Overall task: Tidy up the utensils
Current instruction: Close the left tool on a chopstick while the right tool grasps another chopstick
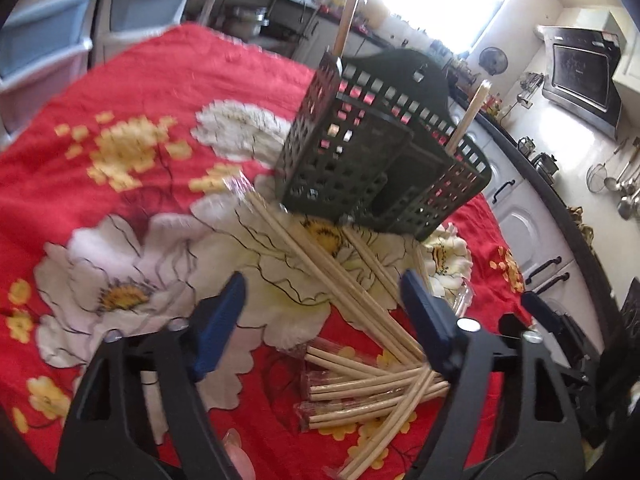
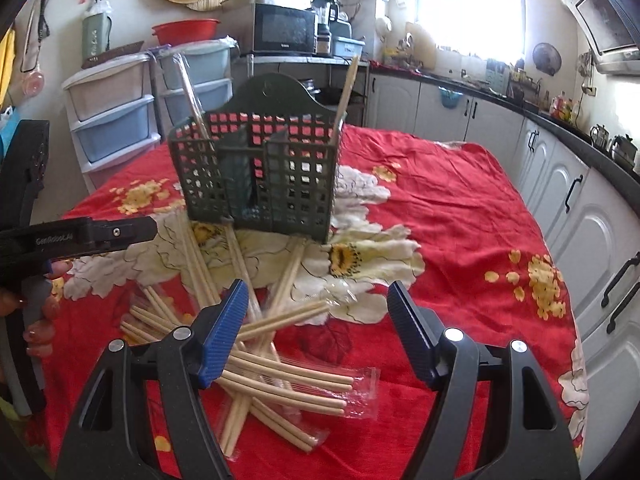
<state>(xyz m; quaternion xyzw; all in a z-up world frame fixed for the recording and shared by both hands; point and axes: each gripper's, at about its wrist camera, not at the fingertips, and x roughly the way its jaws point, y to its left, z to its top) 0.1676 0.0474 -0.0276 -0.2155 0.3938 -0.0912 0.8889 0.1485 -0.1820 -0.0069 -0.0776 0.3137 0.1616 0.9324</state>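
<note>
A dark green slotted utensil basket (image 1: 360, 160) (image 2: 256, 176) stands on the table, with two wooden chopsticks (image 1: 468, 116) (image 2: 346, 84) upright in it. In front of it lies a loose pile of wooden chopsticks (image 1: 360, 380) (image 2: 280, 364), some in clear wrappers. My left gripper (image 1: 324, 316) hangs open just above the pile, and chopsticks pass between its blue pads (image 1: 224, 320) without being pressed. My right gripper (image 2: 320, 324) is also open above the pile's right side, holding nothing. In the right wrist view, the left gripper's body (image 2: 80, 236) shows at the left edge.
A red floral tablecloth (image 2: 460, 220) covers the table. White kitchen cabinets (image 2: 580, 220) under a dark counter run along the right. Plastic drawer units (image 2: 116, 120) and a microwave (image 2: 284, 28) stand behind the table. A person's hand (image 2: 40, 312) holds the left gripper.
</note>
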